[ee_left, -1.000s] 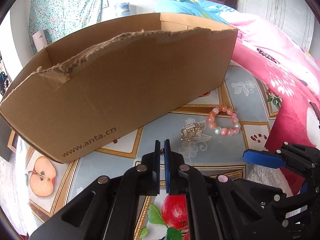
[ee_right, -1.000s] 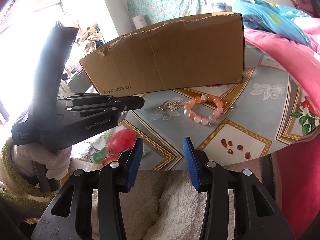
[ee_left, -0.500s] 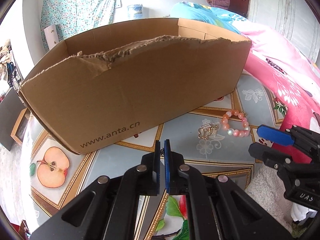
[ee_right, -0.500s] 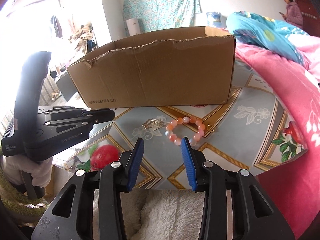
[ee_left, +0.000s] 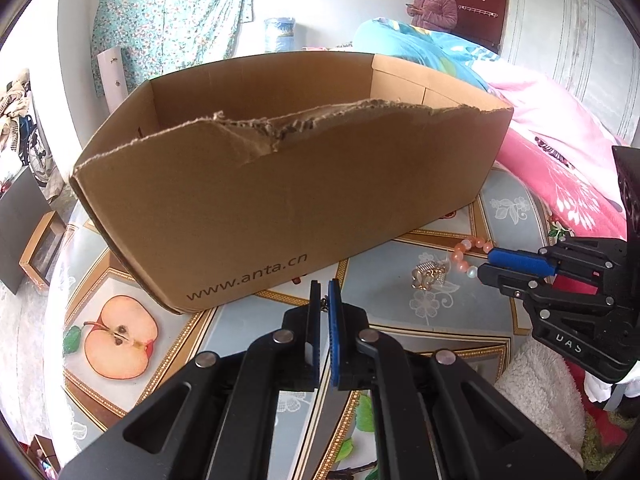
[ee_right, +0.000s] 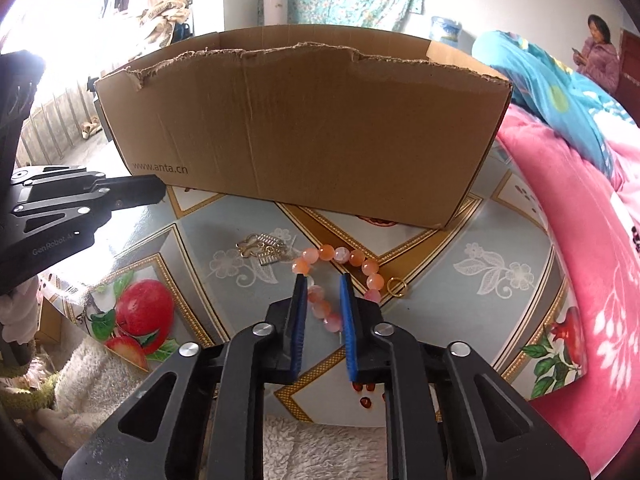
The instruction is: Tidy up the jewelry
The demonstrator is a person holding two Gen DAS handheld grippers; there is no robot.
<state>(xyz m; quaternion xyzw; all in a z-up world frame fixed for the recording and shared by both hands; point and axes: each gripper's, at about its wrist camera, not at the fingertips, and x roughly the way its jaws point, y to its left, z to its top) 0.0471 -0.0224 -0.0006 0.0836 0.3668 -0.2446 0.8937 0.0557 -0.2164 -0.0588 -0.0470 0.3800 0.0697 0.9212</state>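
Note:
An open cardboard box (ee_left: pixel 280 200) stands on the fruit-patterned table; it also shows in the right wrist view (ee_right: pixel 312 128). My left gripper (ee_left: pixel 324 300) is shut on a thin dark chain (ee_left: pixel 323 303), held above the table in front of the box. An orange-pink bead bracelet (ee_right: pixel 340 276) lies on the table, with a gold clasp piece (ee_right: pixel 262 246) left of it and a gold ring (ee_right: pixel 397 287) right of it. My right gripper (ee_right: pixel 323 286) is open, its fingers straddling the bracelet's near side. The bracelet (ee_left: pixel 466 254) and gold piece (ee_left: pixel 430 276) also show in the left wrist view.
A pink quilt (ee_right: pixel 580 216) lies along the table's right side. White fleece (ee_right: pixel 320 448) lies at the near table edge. A person (ee_left: pixel 434 4) stands at the back of the room. The table edge drops off on the left (ee_left: pixel 56 264).
My right gripper moved forward and down over the bracelet, and its jaws narrowed. My left gripper rose, keeping its hold on the chain, so the box's inside shows.

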